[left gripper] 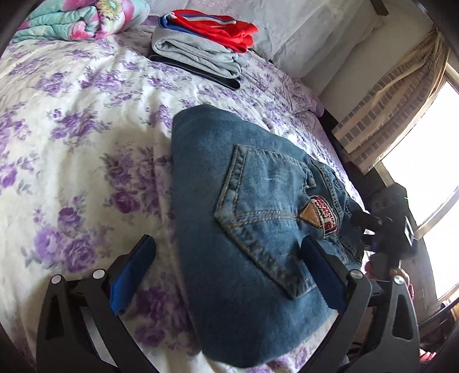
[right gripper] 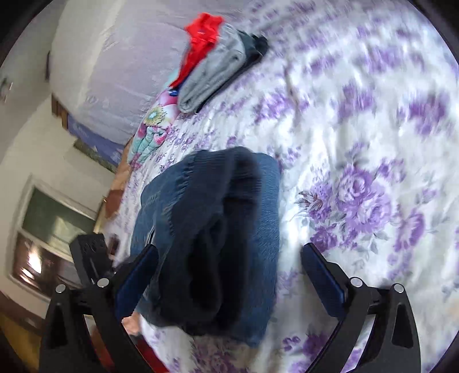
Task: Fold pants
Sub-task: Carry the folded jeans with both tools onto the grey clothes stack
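Note:
Blue jeans (left gripper: pixel 252 218) lie folded into a compact bundle on the floral bedsheet, back pocket and brand patch facing up. My left gripper (left gripper: pixel 226 244) is open just above the near edge of the jeans, its fingers on either side and holding nothing. In the right wrist view the same jeans (right gripper: pixel 212 238) show their folded end and dark inner layers. My right gripper (right gripper: pixel 229 252) is open over that end, not gripping it. The right gripper also shows in the left wrist view (left gripper: pixel 381 226), beside the jeans' waistband at the bed's right edge.
A stack of folded clothes (left gripper: pixel 200 46), red on grey on dark, sits at the far side of the bed; it also shows in the right wrist view (right gripper: pixel 221 60). A rolled floral quilt (left gripper: pixel 77 20) lies far left. A window with curtain (left gripper: pixel 401 109) is right of the bed.

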